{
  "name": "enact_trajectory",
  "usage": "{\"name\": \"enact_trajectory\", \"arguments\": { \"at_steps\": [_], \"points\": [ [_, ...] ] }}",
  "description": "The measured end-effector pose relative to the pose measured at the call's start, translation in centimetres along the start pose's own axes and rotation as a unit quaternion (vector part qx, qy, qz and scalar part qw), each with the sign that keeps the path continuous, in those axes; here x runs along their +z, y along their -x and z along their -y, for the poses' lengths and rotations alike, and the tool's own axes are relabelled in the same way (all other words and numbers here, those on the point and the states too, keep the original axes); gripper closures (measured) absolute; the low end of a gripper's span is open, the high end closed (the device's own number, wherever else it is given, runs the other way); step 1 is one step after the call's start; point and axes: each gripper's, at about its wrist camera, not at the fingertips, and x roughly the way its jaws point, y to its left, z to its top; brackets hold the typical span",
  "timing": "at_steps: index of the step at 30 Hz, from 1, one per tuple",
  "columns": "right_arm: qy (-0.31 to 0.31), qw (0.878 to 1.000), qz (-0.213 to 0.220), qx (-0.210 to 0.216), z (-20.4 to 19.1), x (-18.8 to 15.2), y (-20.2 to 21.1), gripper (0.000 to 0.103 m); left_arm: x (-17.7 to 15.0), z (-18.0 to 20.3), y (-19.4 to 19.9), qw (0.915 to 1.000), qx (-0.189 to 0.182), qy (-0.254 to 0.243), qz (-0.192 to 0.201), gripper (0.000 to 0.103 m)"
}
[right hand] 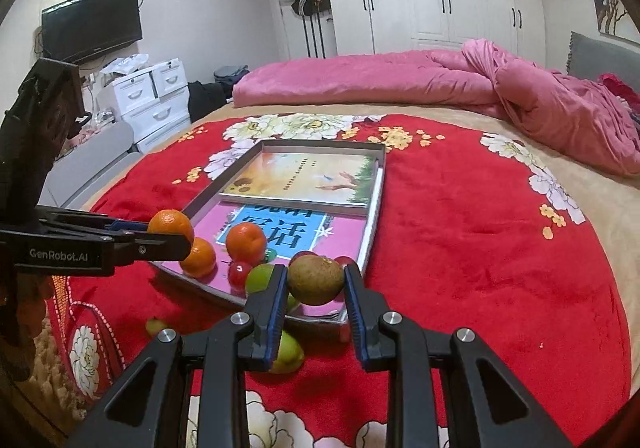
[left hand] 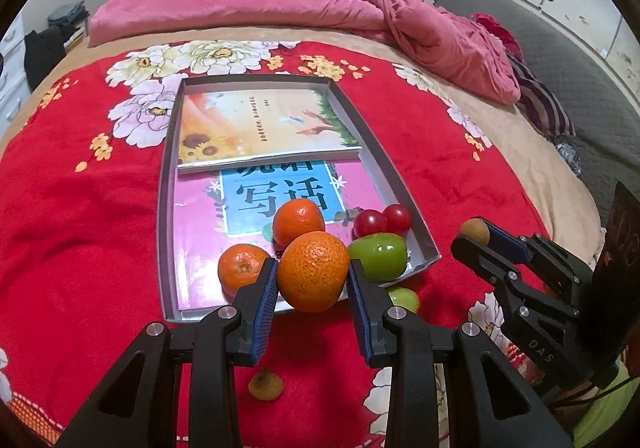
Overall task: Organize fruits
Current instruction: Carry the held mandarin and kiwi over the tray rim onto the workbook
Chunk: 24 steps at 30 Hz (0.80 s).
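My left gripper [left hand: 313, 282] is shut on an orange tangerine [left hand: 313, 271], held just above the near edge of a shallow grey tray [left hand: 404, 196]. My right gripper [right hand: 316, 288] is shut on a brown kiwi-like fruit [right hand: 316, 279] near the tray's [right hand: 374, 224] near corner; the same fruit [left hand: 475, 231] shows at the right of the left wrist view. Inside the tray lie two tangerines [left hand: 298, 221] [left hand: 242, 268], two red cherry tomatoes [left hand: 370, 223] and a green fruit [left hand: 378, 253]. Outside it, on the blanket, are a green fruit [left hand: 404, 298] and a small brown fruit [left hand: 266, 385].
Two books [left hand: 260, 128] line the tray's bottom. The tray rests on a red flowered blanket [left hand: 80, 208] spread over a bed, with a pink quilt [left hand: 280, 4] bunched at the far side. White drawers [right hand: 152, 100] and a wall television [right hand: 92, 26] stand left of the bed.
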Motion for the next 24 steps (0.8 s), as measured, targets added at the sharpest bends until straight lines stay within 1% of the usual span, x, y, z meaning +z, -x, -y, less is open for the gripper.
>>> {"name": "enact_trajectory", "arguments": {
  "at_steps": [9, 24],
  "points": [
    [0.001, 1.0, -0.018, 0.002, 0.5, 0.2, -1.0, 0.075, -0.1, -0.2, -0.8, 1.0, 0.005, 0.005, -0.005, 0.068],
    [0.009, 1.0, -0.024, 0.008, 0.5, 0.5, -2.1, 0.075, -0.2, -0.2, -1.7, 0.9998, 0.013, 0.008, -0.01, 0.068]
  ]
}}
